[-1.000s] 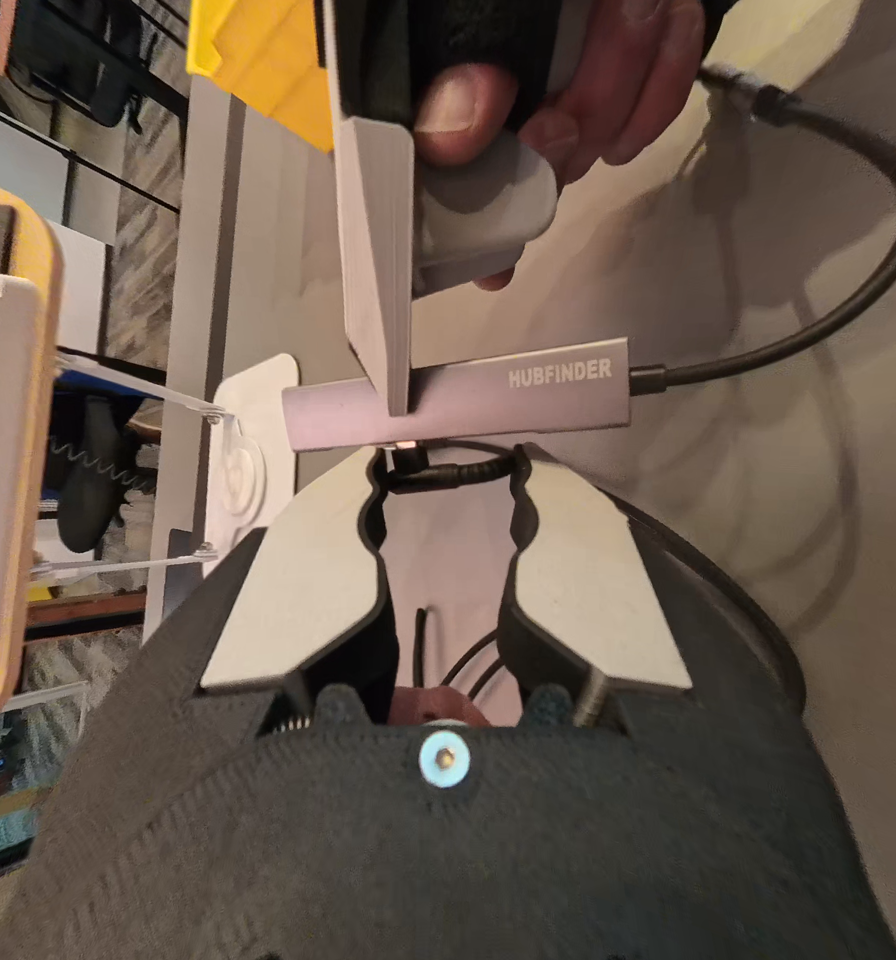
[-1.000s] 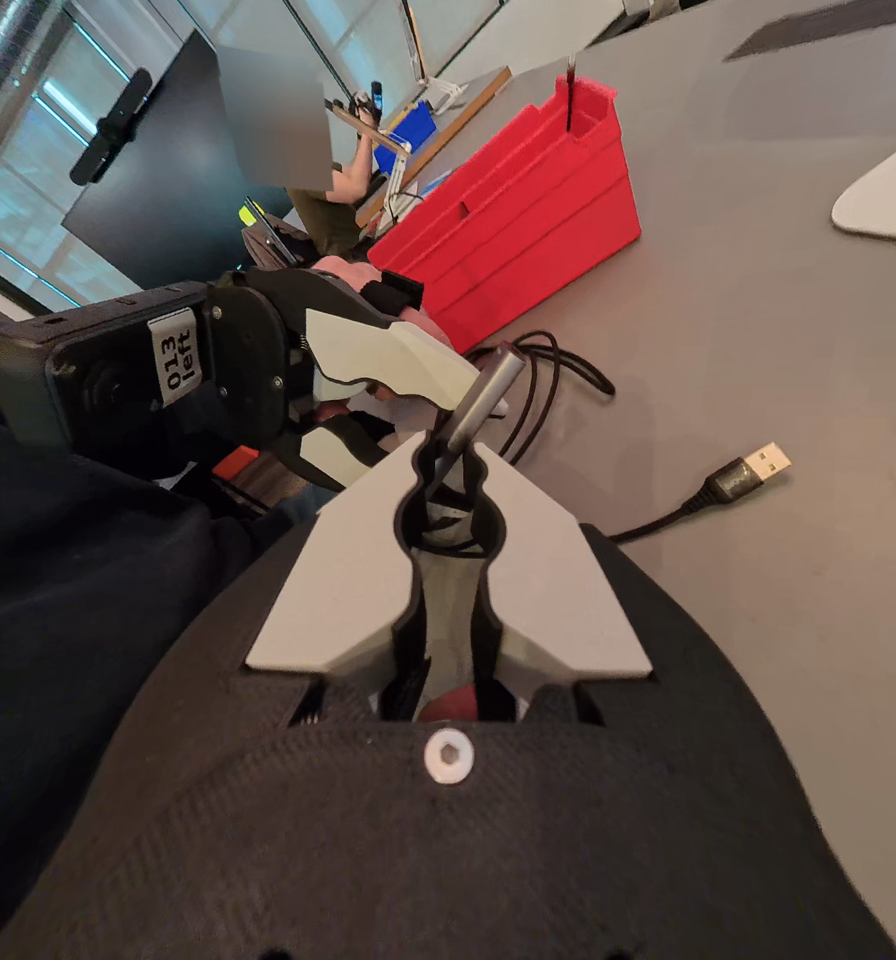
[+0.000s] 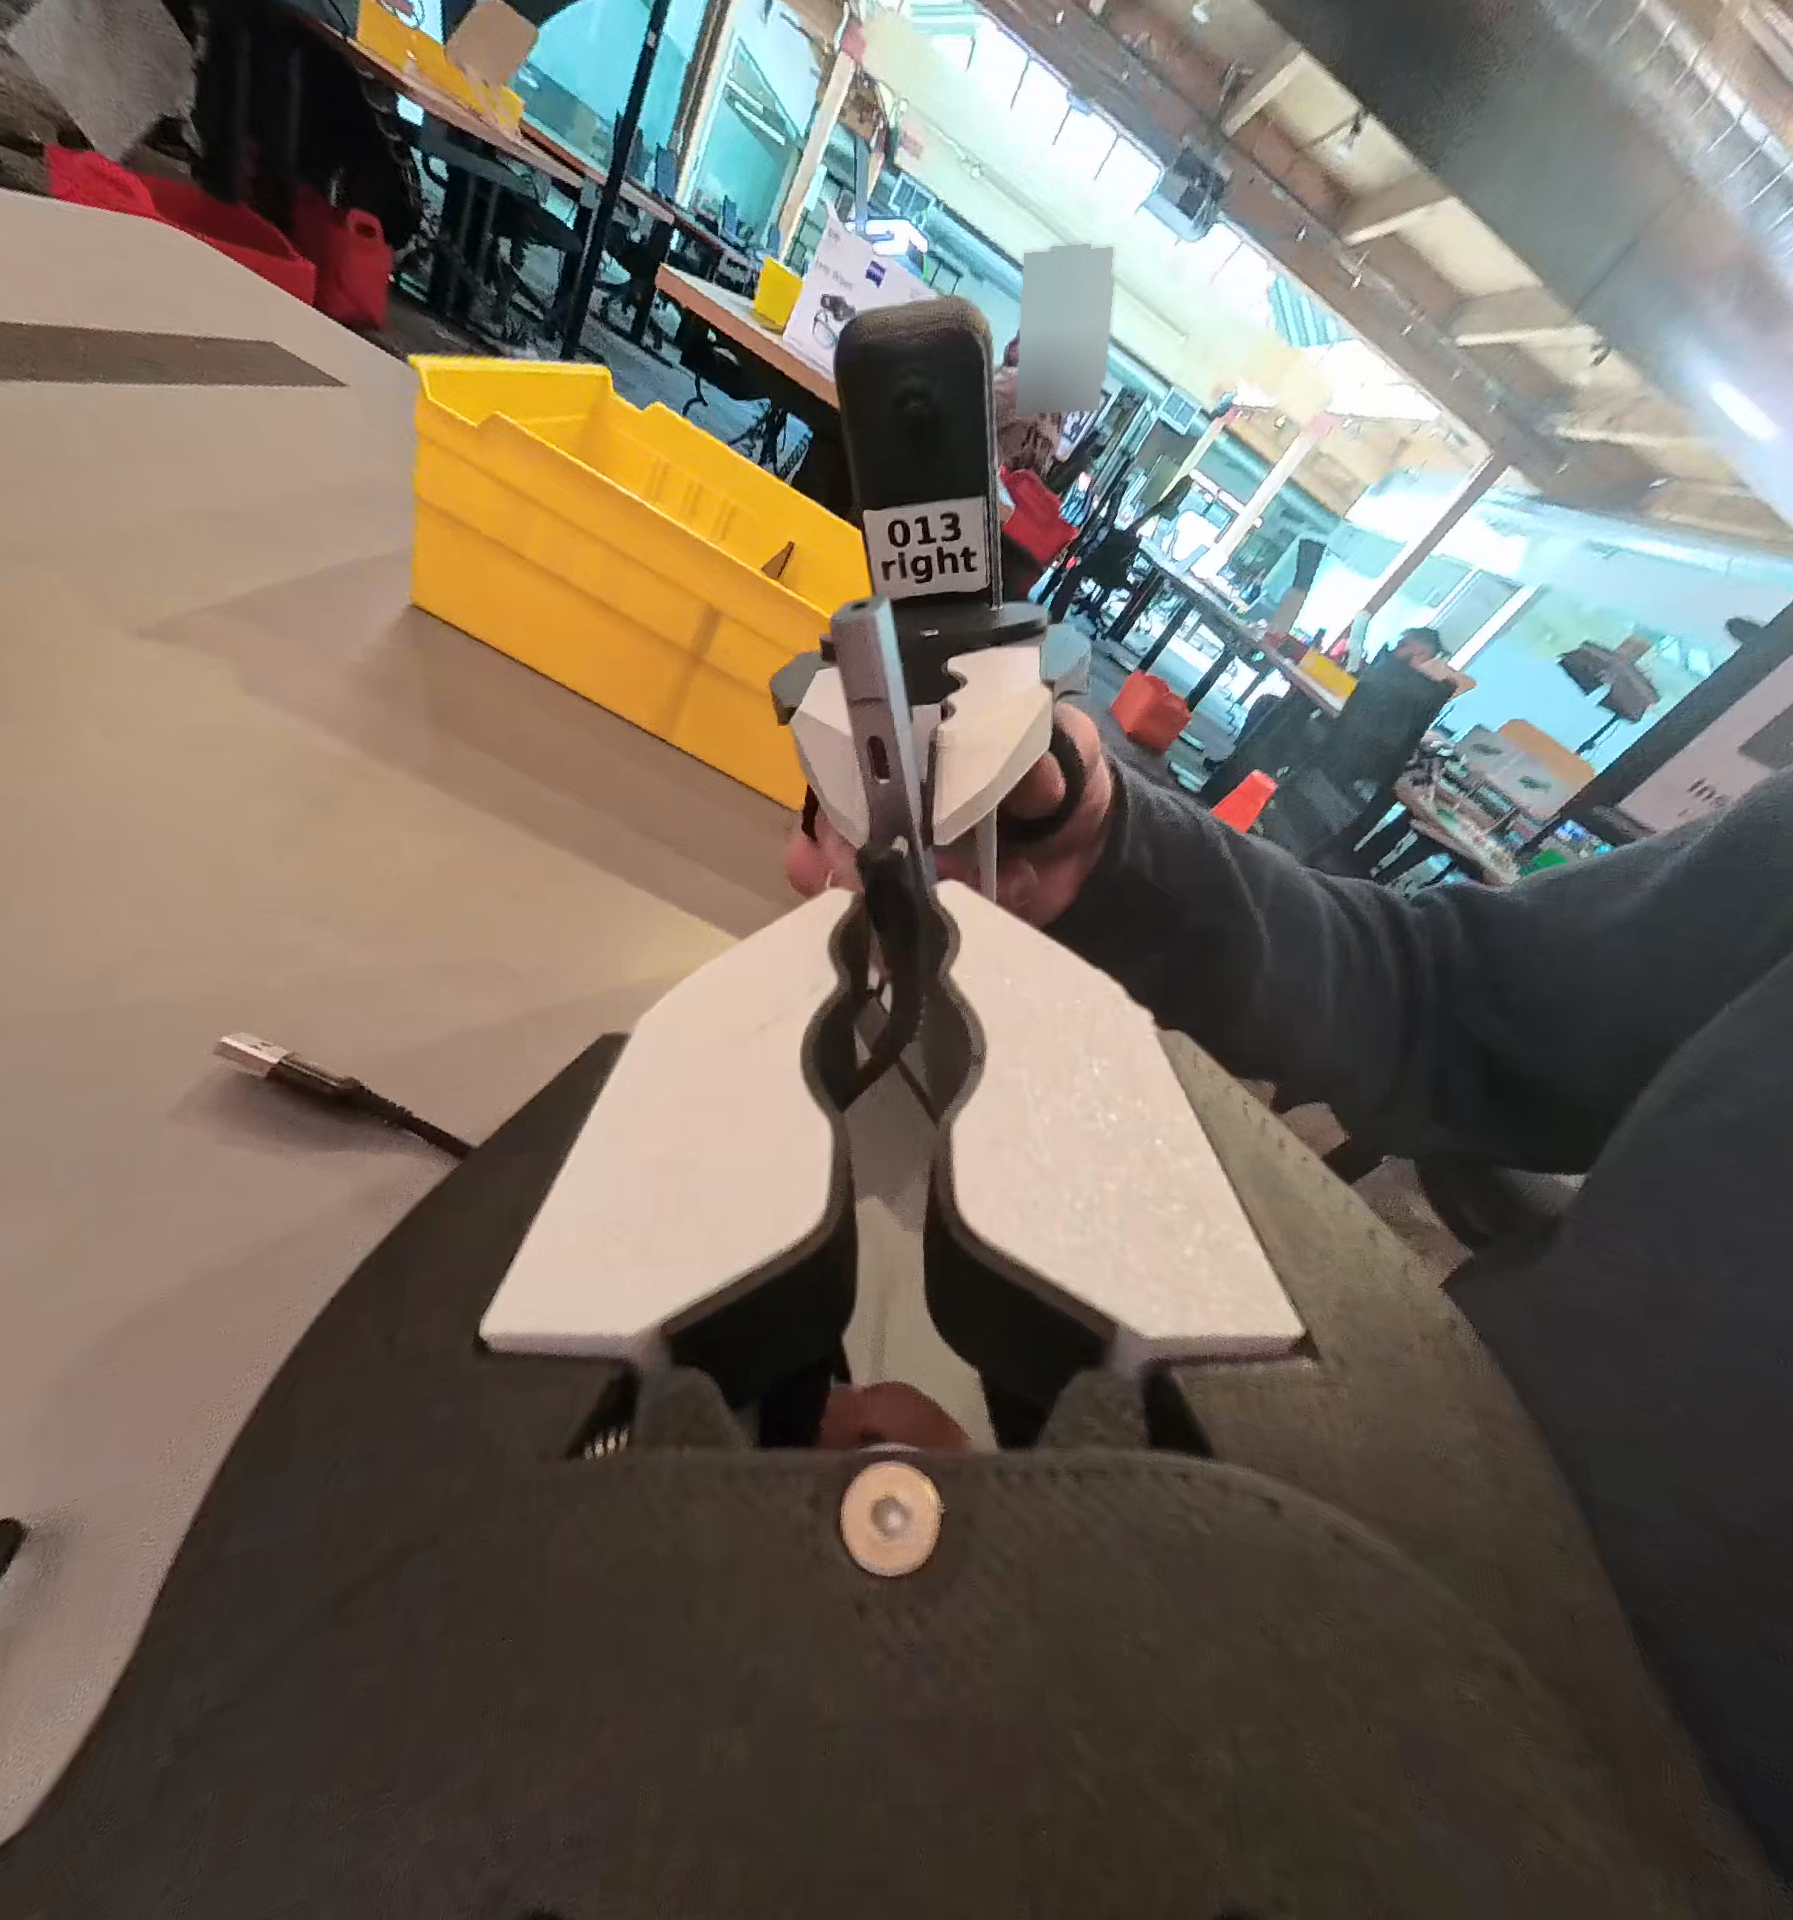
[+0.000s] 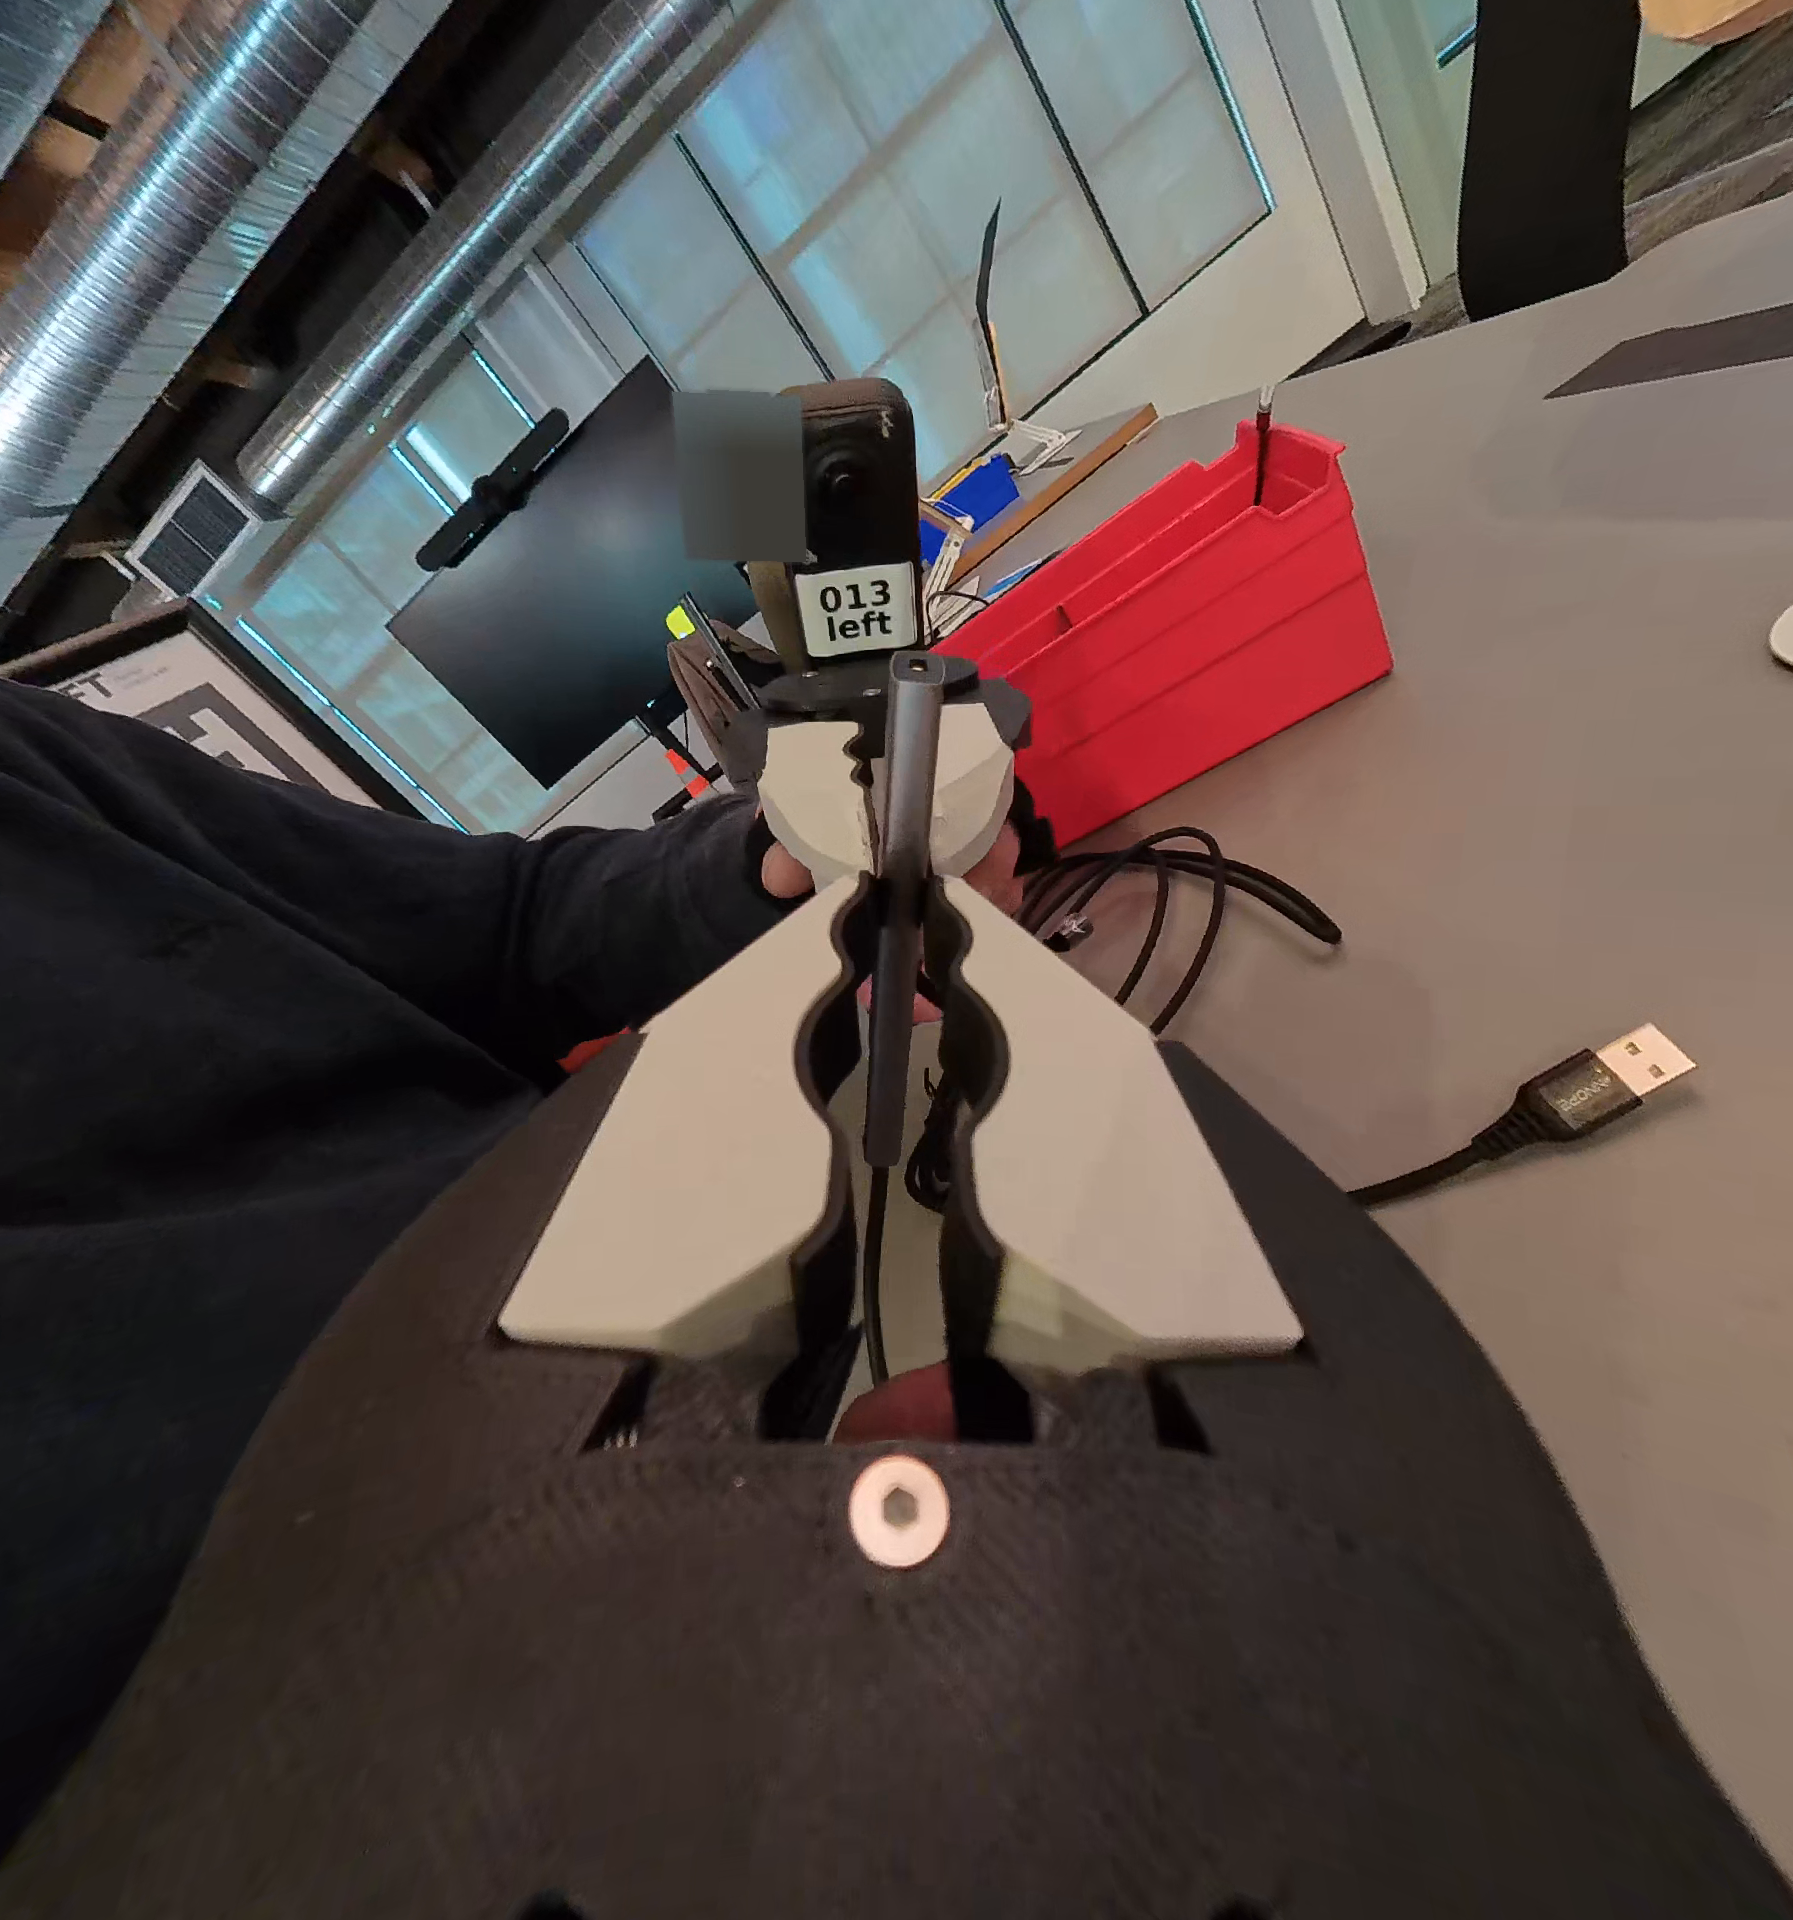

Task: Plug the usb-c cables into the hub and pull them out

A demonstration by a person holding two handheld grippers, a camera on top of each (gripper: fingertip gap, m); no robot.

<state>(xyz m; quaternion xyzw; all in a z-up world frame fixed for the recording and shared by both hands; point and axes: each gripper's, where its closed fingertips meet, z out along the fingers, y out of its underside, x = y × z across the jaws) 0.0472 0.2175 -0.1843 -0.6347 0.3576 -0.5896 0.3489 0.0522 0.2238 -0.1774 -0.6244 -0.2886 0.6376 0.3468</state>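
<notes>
With the right hand-held gripper (image 4: pixel 897 904) clenching the grey hub (image 4: pixel 902 831) above the desk (image 3: pixel 196 831) and the left hand-held gripper (image 3: pixel 892 914) pinching the black usb-c cable (image 3: pixel 897 935) at its port, any twisting is probably risking a bent plug.

Matt metal hub (image 3: pixel 876 717), braided cable (image 4: pixel 1432 1169), glossy plastic yellow bin (image 3: pixel 601 561), smooth grey table (image 3: pixel 196 831).

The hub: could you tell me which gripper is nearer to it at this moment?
Right. The right gripper is clamped on the hub itself; the left gripper sits just short of it, shut on the black cable at the hub's edge.
</notes>
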